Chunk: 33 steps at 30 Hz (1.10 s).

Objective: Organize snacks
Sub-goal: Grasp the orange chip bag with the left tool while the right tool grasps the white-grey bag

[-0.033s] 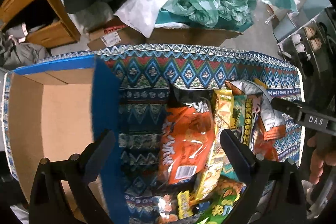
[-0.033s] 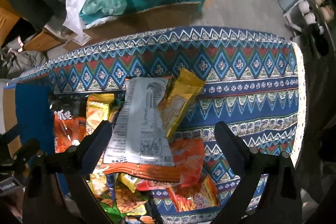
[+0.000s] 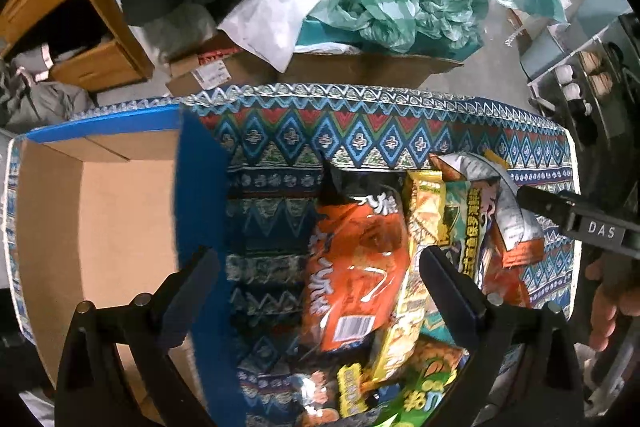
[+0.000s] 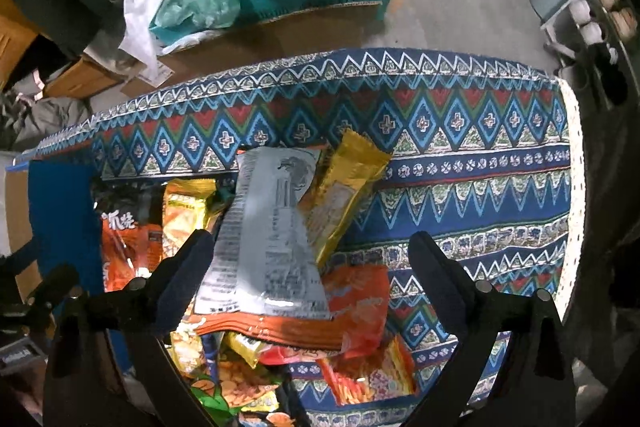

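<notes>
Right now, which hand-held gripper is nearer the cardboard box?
Left. The left hand-held gripper straddles the cardboard box wall; the right hand-held gripper, jaws closing on nothing, hangs over the snack pile farther away.

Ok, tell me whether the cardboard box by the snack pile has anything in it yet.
Empty, as far as shown. In the left wrist view the cardboard box shows bare floor and walls; the snack pile lies outside on the patterned cloth. Its near corner is hidden.

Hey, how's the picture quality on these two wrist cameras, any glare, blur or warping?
Left wrist view: strong fisheye bending of the tablecloth edge, dark corners, glare on the orange snack bag. Right wrist view: same warping, glare along the silver packet, lower snacks dim and soft.
</notes>
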Each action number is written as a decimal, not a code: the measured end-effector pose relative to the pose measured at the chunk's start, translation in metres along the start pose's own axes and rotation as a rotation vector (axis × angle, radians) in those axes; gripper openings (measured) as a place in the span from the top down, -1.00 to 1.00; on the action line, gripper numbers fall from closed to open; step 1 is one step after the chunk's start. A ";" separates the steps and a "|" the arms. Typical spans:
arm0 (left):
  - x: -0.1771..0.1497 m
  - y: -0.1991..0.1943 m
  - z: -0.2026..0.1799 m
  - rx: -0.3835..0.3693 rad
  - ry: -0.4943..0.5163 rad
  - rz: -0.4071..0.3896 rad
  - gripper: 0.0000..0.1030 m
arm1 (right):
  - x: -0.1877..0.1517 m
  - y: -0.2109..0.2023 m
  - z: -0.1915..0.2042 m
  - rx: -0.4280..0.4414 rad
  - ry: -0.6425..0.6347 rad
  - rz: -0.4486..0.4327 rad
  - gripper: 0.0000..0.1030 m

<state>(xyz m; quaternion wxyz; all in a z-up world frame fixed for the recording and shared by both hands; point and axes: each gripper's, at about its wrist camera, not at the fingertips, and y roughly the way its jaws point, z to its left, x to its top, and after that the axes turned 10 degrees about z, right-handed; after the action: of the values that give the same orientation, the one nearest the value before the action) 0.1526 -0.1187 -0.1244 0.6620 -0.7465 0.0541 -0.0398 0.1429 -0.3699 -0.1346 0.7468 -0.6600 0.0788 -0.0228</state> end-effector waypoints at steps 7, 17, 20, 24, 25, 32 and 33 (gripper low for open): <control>0.004 0.026 -0.013 0.020 0.025 0.052 -0.95 | 0.003 0.015 0.004 0.036 -0.019 0.026 -0.83; -0.002 0.060 -0.025 0.031 0.061 0.125 -0.73 | -0.003 0.031 0.018 0.069 -0.080 0.056 -0.44; -0.004 0.069 -0.023 0.003 0.056 0.146 -0.63 | -0.009 0.041 0.024 0.075 -0.123 0.090 -0.20; -0.009 0.078 -0.018 -0.005 0.060 0.150 -0.55 | -0.015 0.042 0.025 0.029 -0.165 0.084 -0.09; -0.011 0.079 -0.018 -0.003 0.069 0.147 -0.54 | -0.016 0.041 0.024 0.019 -0.173 0.085 -0.09; -0.008 0.073 -0.011 0.031 0.069 0.111 -0.45 | -0.027 0.041 0.004 -0.029 -0.179 0.089 -0.07; -0.007 0.072 -0.010 0.033 0.066 0.108 -0.45 | -0.027 0.041 0.003 -0.028 -0.180 0.087 -0.08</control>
<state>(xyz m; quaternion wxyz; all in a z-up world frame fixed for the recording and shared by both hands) 0.1421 -0.1363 -0.1950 0.6732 -0.7298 0.1154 -0.0296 0.1137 -0.3577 -0.1724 0.7417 -0.6658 0.0403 0.0701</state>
